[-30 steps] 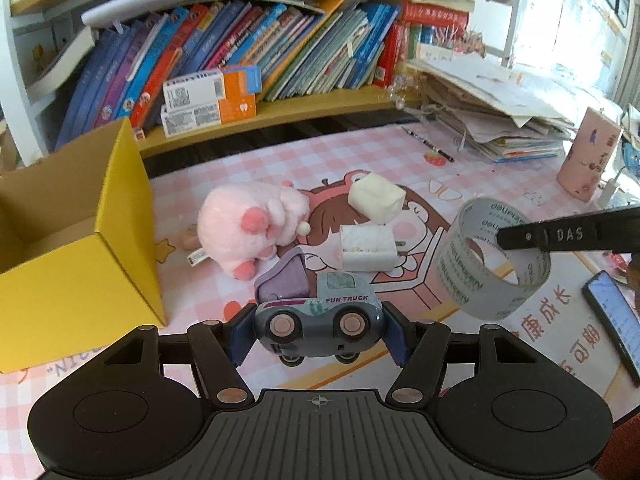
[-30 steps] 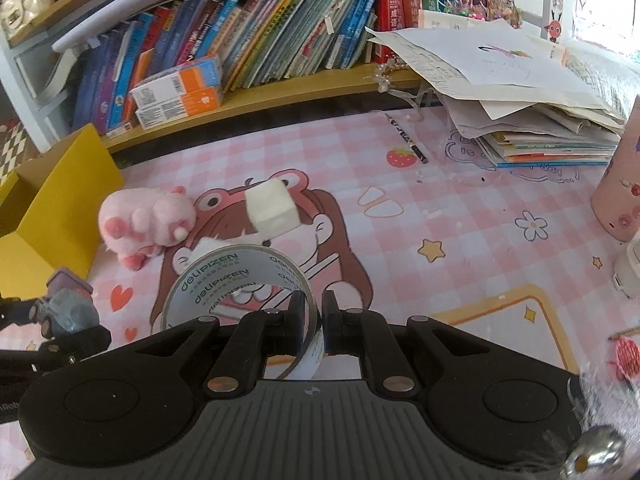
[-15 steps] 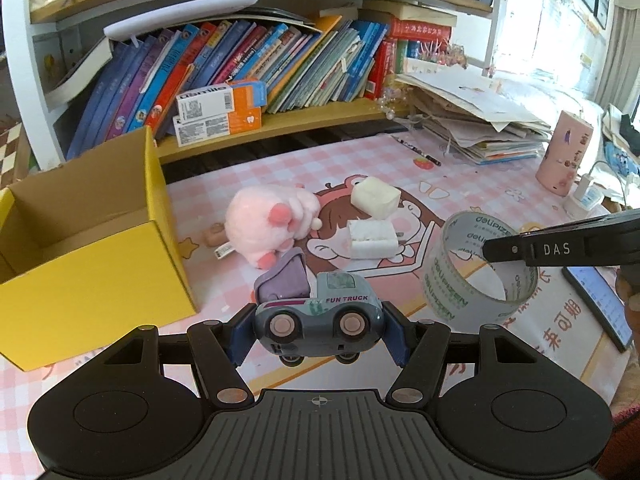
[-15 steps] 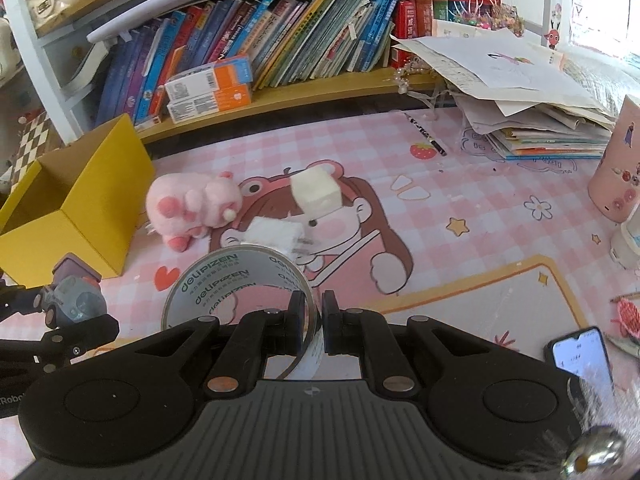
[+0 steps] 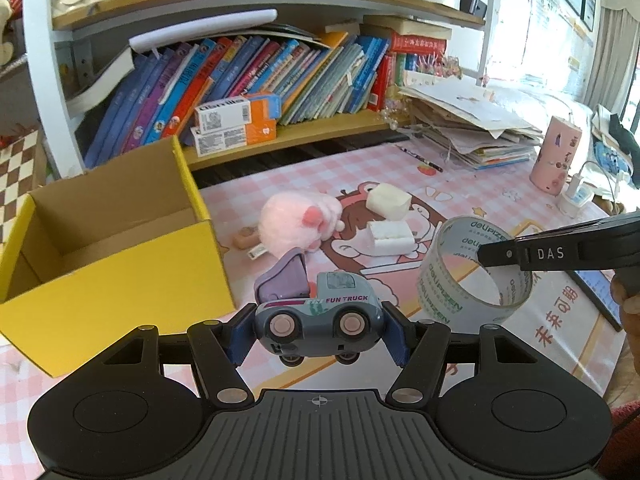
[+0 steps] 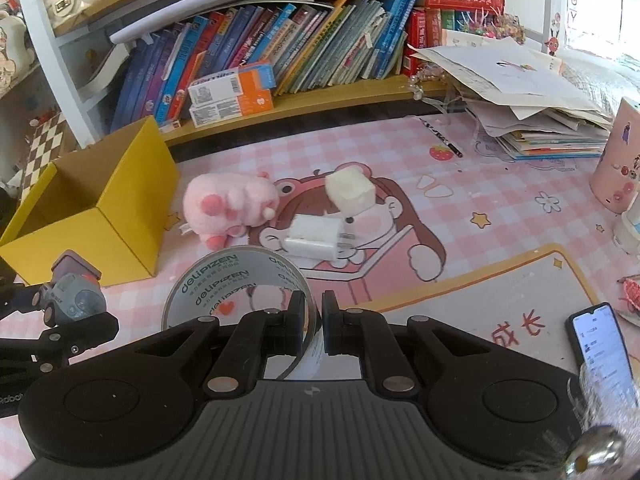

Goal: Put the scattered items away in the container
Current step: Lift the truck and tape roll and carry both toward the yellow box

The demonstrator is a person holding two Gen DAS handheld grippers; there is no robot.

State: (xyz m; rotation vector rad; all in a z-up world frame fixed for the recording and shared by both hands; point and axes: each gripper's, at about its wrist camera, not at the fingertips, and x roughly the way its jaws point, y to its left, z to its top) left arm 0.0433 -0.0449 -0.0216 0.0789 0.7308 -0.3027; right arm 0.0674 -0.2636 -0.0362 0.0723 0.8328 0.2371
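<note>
The left gripper is clamping a small grey-blue plastic toy truck with a raised purple tipper between its blue pads, holding it above the pink checked cartoon desk mat. The right gripper is pinching the wall of a roll of clear printed packing tape, one finger inside the ring and one outside, the roll standing clear of the mat. The open yellow cardboard box is sitting on the mat to the left, just beside the truck; its visible interior is showing only bare brown card. A pink plush animal, a white foam cube and a white plug charger are lying on the mat between the box and a stack of papers.
</note>
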